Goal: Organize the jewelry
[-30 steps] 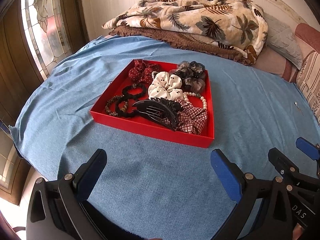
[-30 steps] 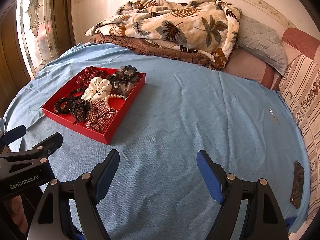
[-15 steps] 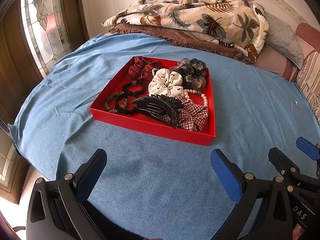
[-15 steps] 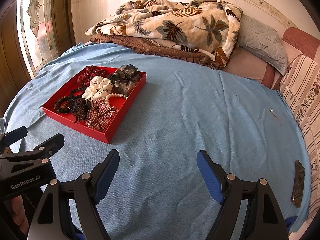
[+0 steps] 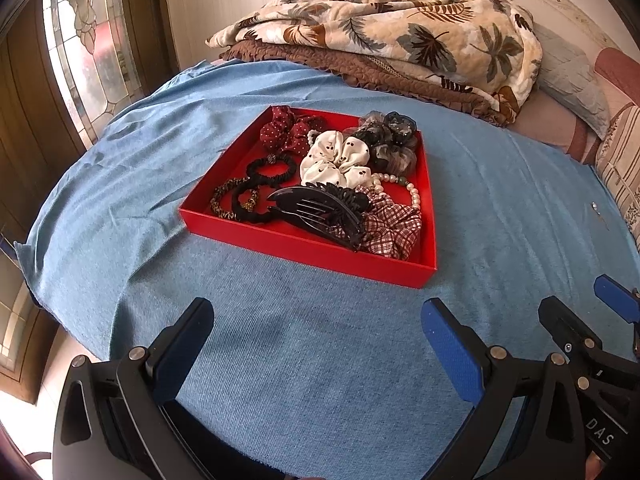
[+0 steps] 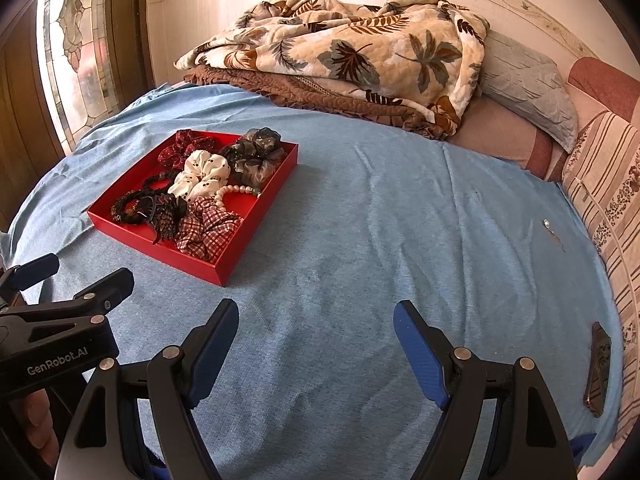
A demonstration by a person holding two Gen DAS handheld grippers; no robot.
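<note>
A red tray [image 5: 304, 249] [image 6: 132, 236] lies on the blue bedcover, filled with hair pieces and jewelry. Inside are a black claw clip [image 5: 320, 212], a plaid scrunchie [image 5: 394, 226], a white dotted scrunchie [image 5: 336, 160], a red dotted scrunchie [image 5: 286, 132], a dark sheer scrunchie [image 5: 390, 140], black hair ties [image 5: 272, 170] and a pearl bracelet [image 5: 412, 192]. My left gripper [image 5: 318, 320] hovers open just in front of the tray's near edge, holding nothing. My right gripper [image 6: 316, 322] stands open over bare cover to the right of the tray, also holding nothing.
A folded leaf-print quilt [image 6: 352, 52] and pillows [image 6: 528, 88] are piled at the far side. A small pin [image 6: 552, 232] lies on the cover at right, and a dark phone-like object [image 6: 598, 368] lies near the right edge. A stained-glass window [image 5: 84, 48] is at left.
</note>
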